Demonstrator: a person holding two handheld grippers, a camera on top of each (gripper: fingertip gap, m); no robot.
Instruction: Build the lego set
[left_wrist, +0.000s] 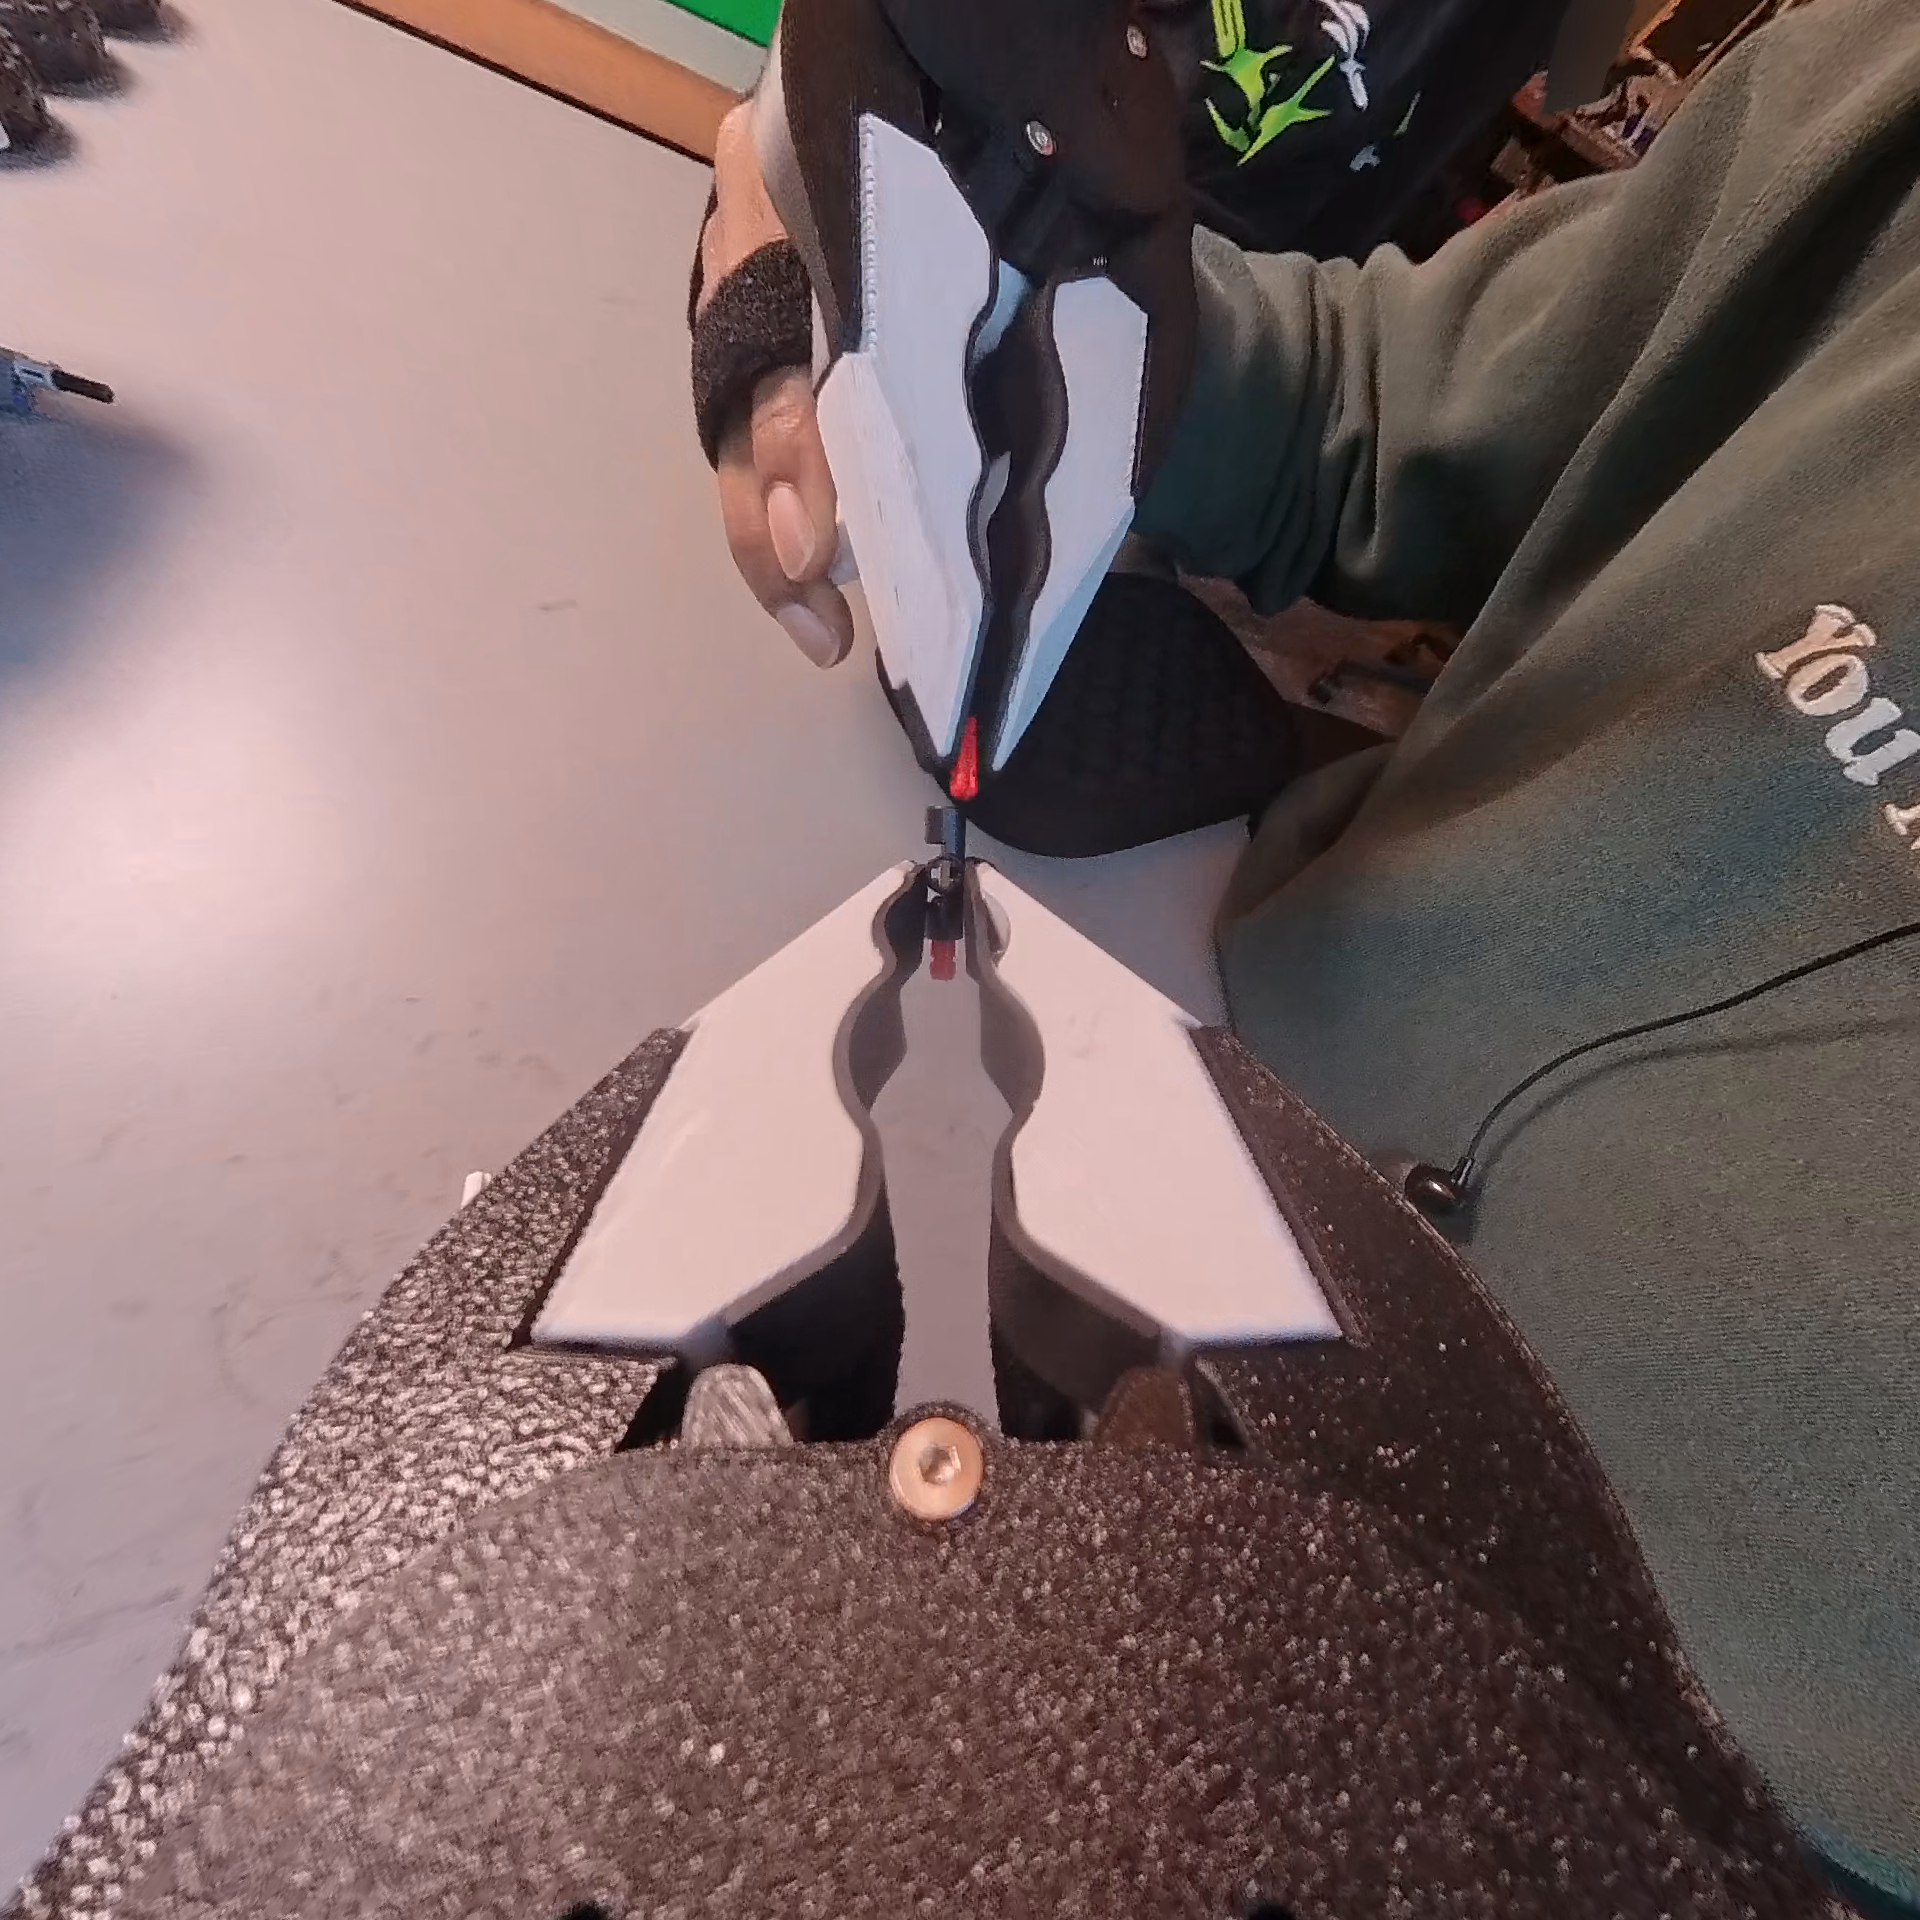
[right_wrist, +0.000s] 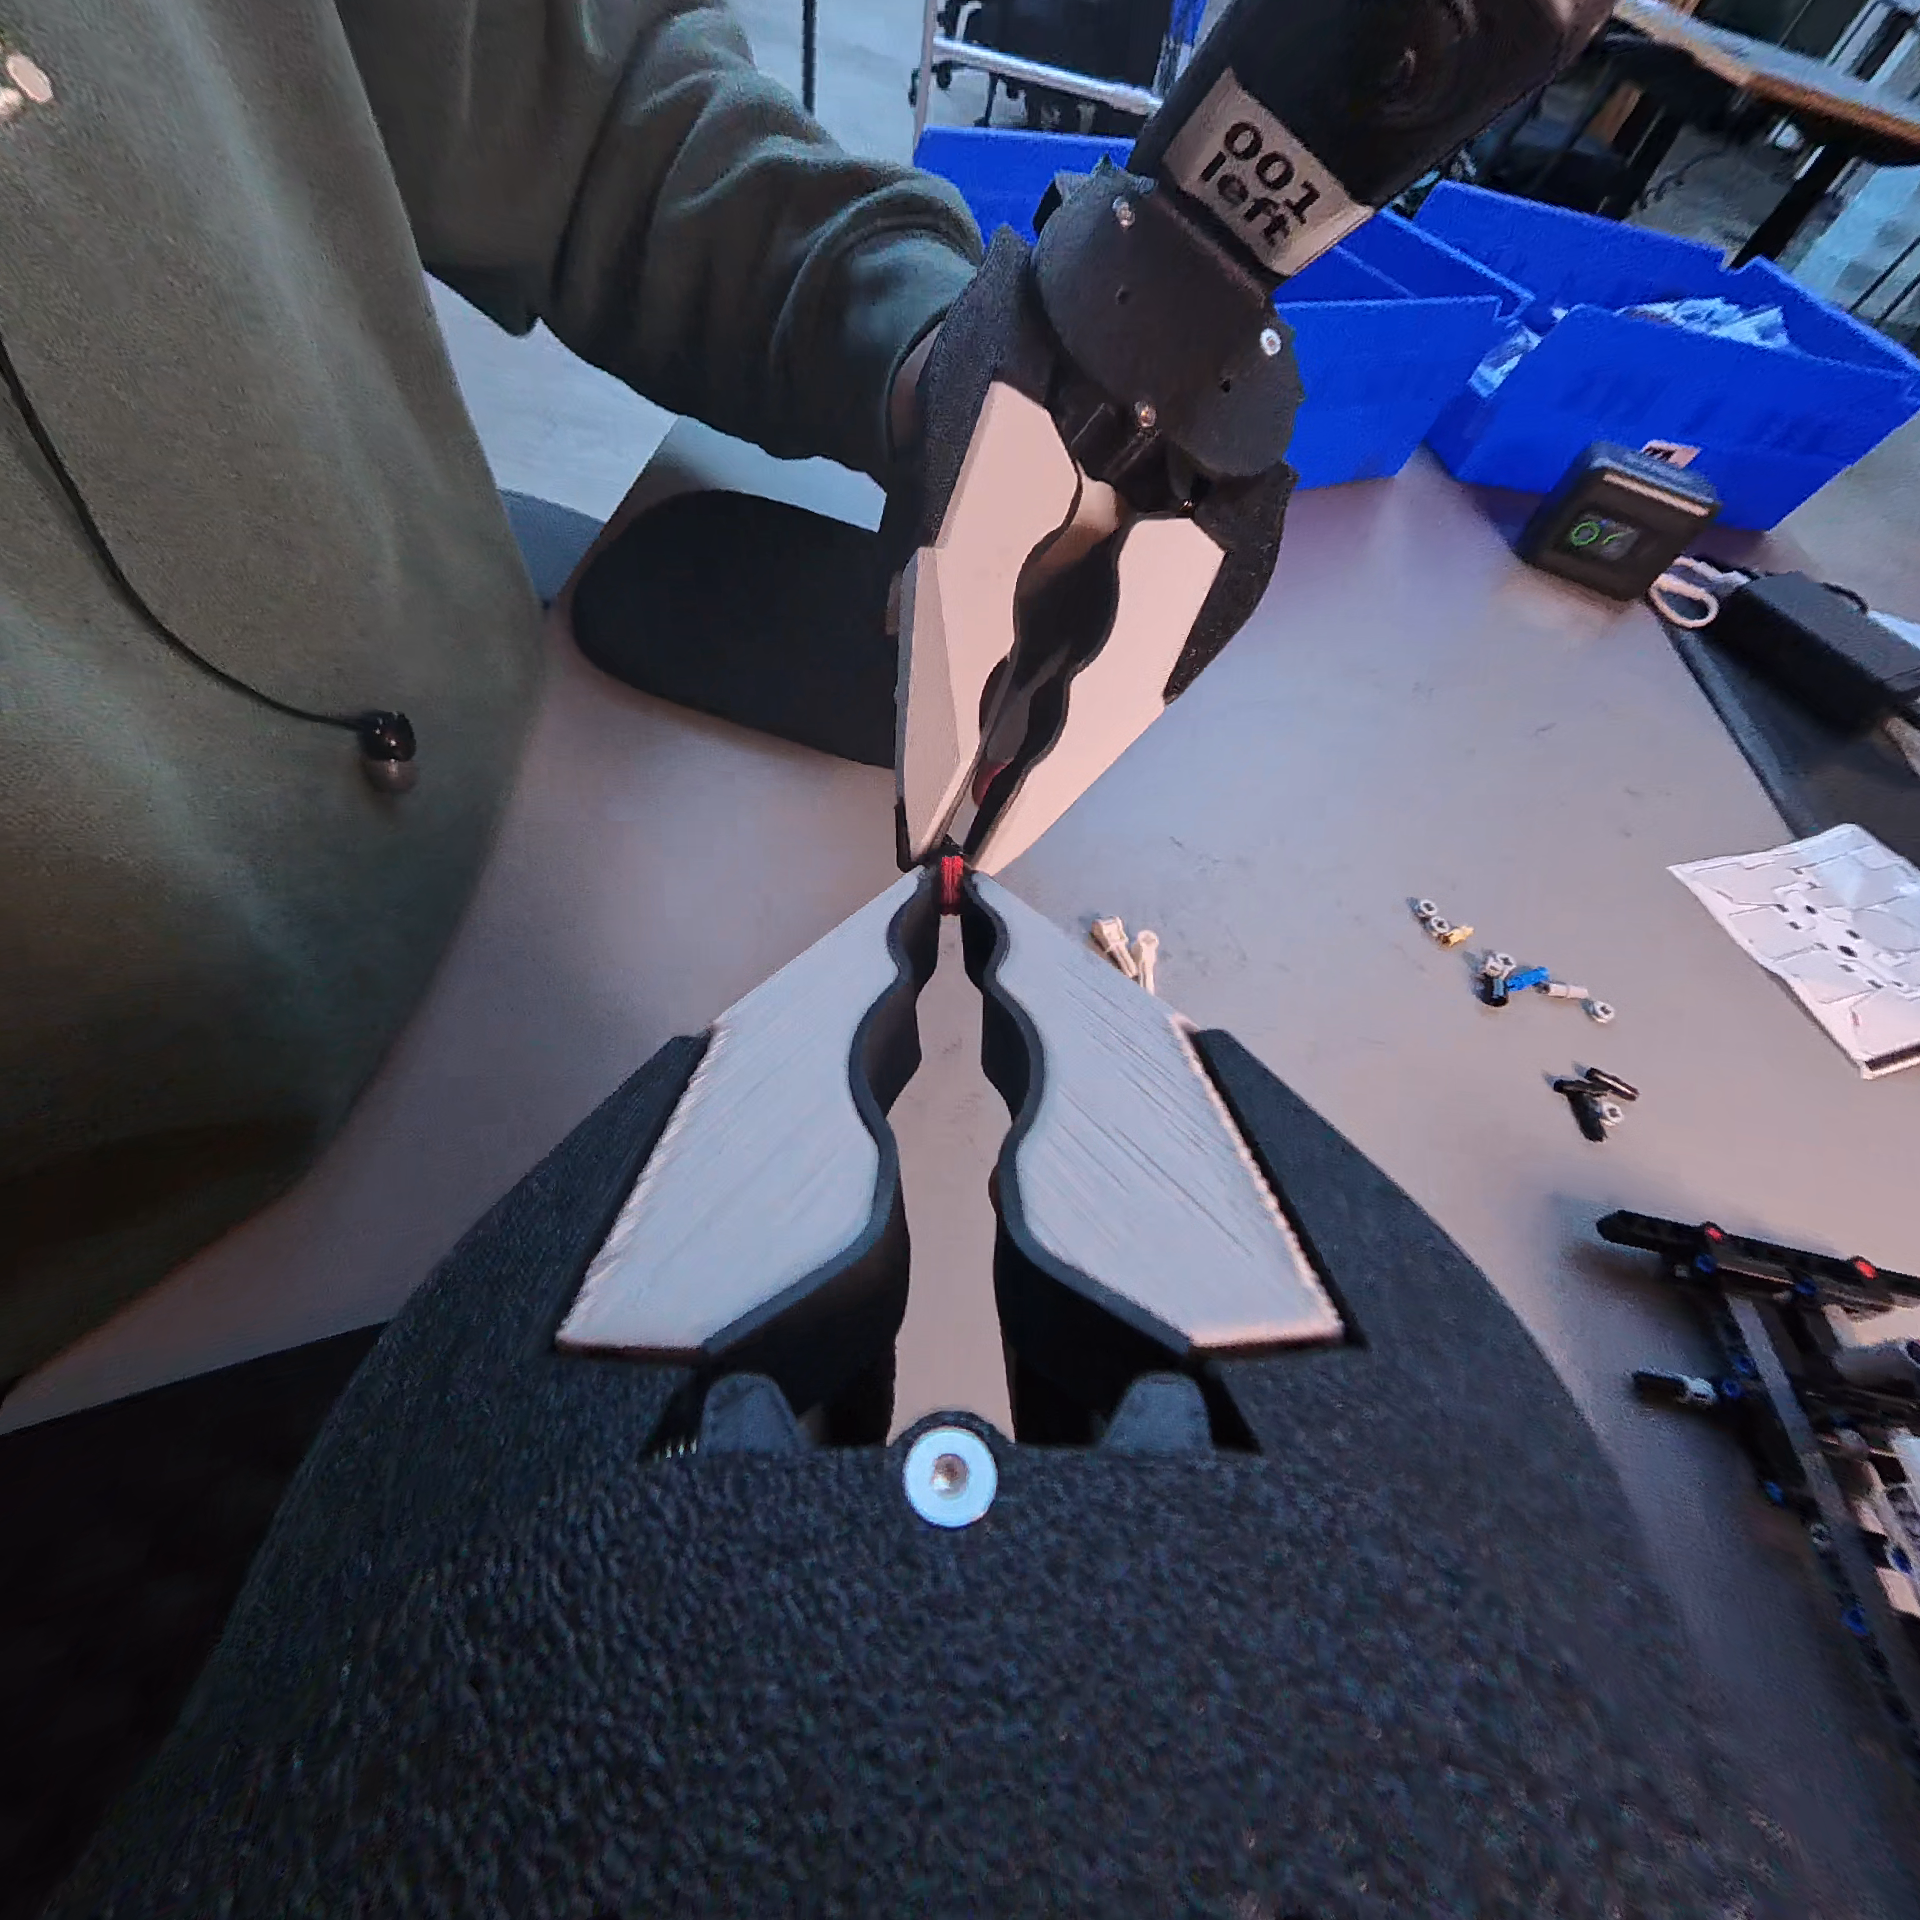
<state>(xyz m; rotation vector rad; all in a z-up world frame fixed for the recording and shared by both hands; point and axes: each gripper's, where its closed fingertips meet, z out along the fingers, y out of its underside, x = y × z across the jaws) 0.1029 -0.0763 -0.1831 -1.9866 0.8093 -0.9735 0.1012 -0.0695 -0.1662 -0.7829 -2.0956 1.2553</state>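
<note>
In the left wrist view my left gripper (left_wrist: 940, 902) is shut on a small black connector piece (left_wrist: 943, 925) with a red pin end (left_wrist: 941, 961) showing between the fingers. My right gripper (left_wrist: 968, 777) comes in from above, tip to tip with it, shut on a red pin (left_wrist: 967, 758). A thin black stem (left_wrist: 952, 831) bridges the two tips. In the right wrist view my right gripper (right_wrist: 948, 888) holds the red pin (right_wrist: 949, 883) against the tips of the left gripper (right_wrist: 938, 850). Both are held above the grey table (right_wrist: 1351, 779), near its edge.
Loose parts lie right of the grippers: white pins (right_wrist: 1127, 945), a small mixed pile (right_wrist: 1507, 982), black pins (right_wrist: 1595, 1096). A black beam assembly (right_wrist: 1787, 1330) and an instruction sheet (right_wrist: 1829, 935) lie farther right. Blue bins (right_wrist: 1662, 384) stand behind. A person's green sweater (right_wrist: 208, 520) is close by. Both grippers' tips are close together, under 4 cm apart. The black beam assembly (right_wrist: 1787, 1330) is about equally far from each gripper, around 25 cm.
</note>
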